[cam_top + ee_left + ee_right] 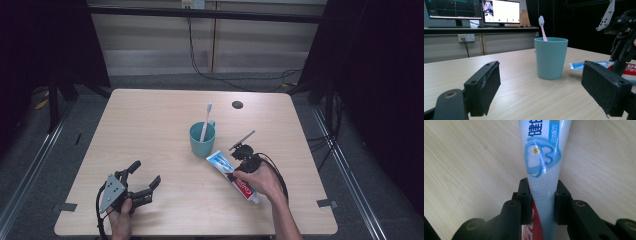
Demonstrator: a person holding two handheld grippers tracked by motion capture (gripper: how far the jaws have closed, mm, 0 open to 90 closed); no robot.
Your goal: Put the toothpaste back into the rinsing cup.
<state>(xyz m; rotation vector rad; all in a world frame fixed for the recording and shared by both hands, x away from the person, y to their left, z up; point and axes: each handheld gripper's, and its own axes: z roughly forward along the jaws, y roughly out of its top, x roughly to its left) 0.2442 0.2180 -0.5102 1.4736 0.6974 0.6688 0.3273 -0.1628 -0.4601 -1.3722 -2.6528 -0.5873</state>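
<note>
on the pale worktop [150,120], the left hand-held gripper [142,177] rests with jaws wide apart, a teal cup [202,139] holding a pink toothbrush [205,121] stands mid-table, and the right hand-held gripper [239,167] clamps the flat-lying toothpaste tube [222,164] just beside it.

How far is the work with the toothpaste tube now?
Done: the toothbrush already stands in the teal cup. In hand: the right claw is shut on the toothpaste tube, which lies flat on the table beside the cup. The left claw rests open, apart from it. Left: lifting the tube, probably toward the cup.
</note>
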